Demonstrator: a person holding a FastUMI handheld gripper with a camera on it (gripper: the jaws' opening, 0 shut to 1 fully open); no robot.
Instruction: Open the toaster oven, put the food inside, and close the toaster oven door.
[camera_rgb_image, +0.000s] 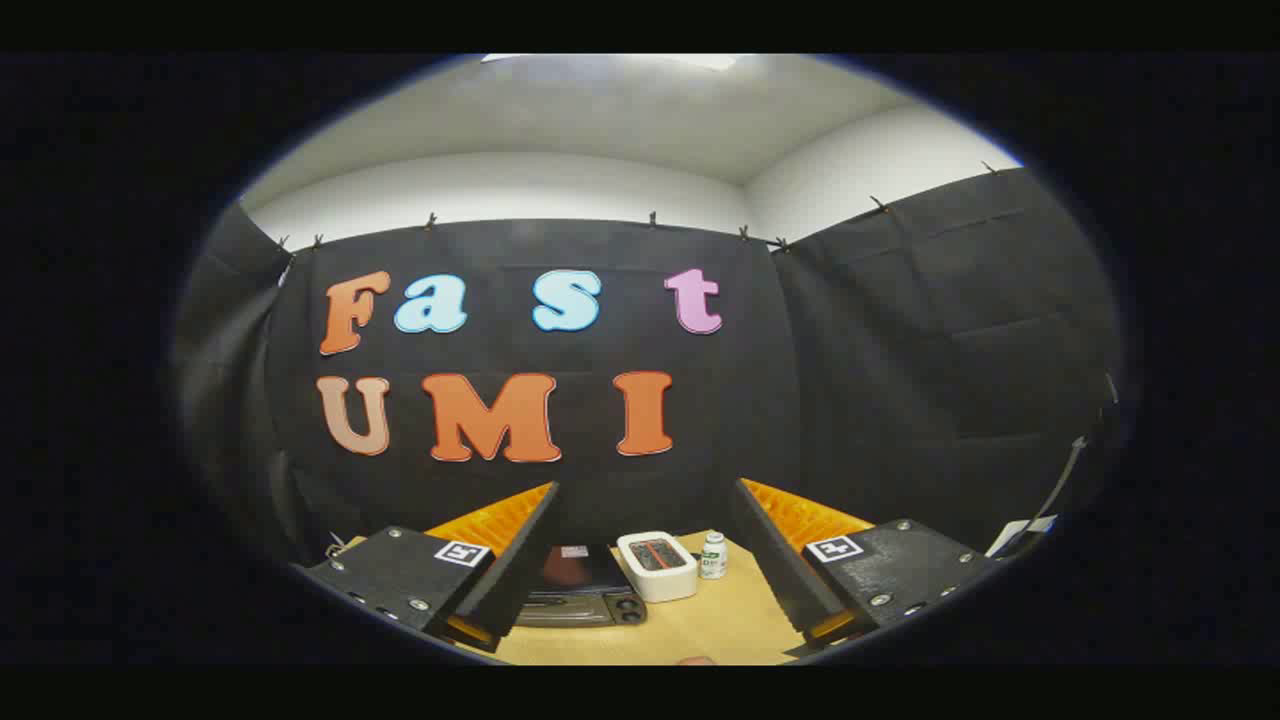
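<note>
Gripper (645, 545) held high over the table, jaws wide apart and holding nothing.

From my seat I see the toaster oven (583, 588) on the wooden table (720, 625), far ahead and below, just inside the left finger, which covers its left part; its door looks closed, with something reddish showing through the dark glass, though I cannot tell what. Right beside it, between the two fingers, stands a white toaster (657, 565) with slots on top, and just right of that a small white bottle (713, 556) with a green label. A small pinkish thing (695, 660) shows at the table's near edge; I cannot make it out.
</note>
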